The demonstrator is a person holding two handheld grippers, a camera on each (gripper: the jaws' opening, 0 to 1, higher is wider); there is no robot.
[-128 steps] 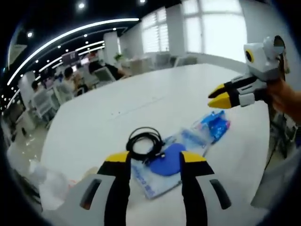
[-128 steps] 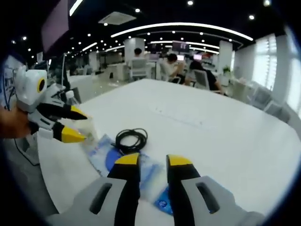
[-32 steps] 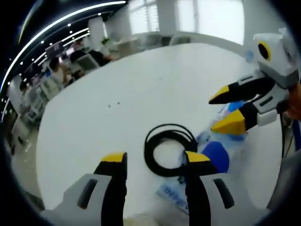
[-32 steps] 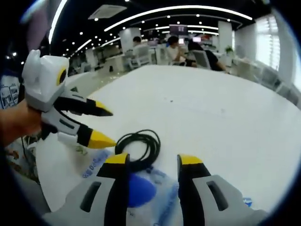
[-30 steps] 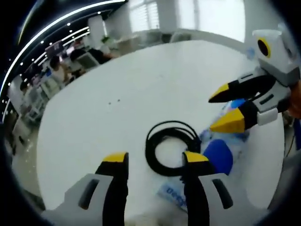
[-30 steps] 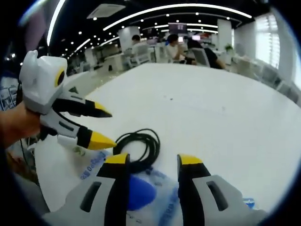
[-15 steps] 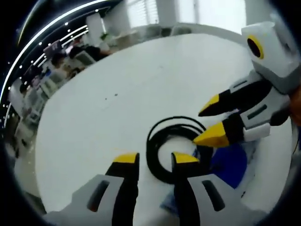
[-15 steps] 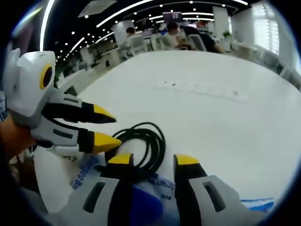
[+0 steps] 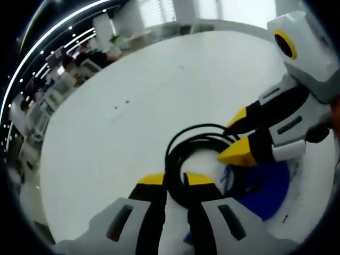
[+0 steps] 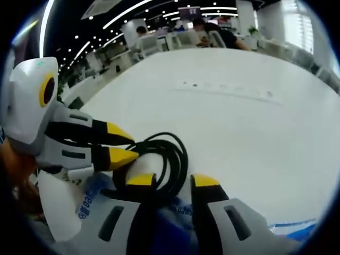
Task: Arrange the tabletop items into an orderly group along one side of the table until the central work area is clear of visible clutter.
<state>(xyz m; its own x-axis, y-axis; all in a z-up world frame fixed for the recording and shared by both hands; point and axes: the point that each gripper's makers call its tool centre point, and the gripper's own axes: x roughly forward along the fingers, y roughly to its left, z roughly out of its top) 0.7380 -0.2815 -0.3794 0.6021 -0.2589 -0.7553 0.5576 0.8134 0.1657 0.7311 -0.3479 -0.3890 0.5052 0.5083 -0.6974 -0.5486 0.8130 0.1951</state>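
Black coiled rubber cable (image 9: 199, 159) lies on the white table (image 9: 117, 106); my left gripper (image 9: 173, 179) pinches its near strand, and my right gripper (image 10: 172, 181) straddles its loop, jaws apart.

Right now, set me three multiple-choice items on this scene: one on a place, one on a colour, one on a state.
1. Where does the coiled cable lie?
A. partly on the printed plastic bag
B. on a chair
C. on the floor

2. What colour is the cable?
A. red
B. black
C. white

3. How do the left gripper jaws stand on the cable?
A. spread far from it
B. narrowed about its loop
C. turned away

Key: 1 A, its near edge overlaps the bag on the white table. 2 B, black against white. 3 B, both yellow tips flank the strand.
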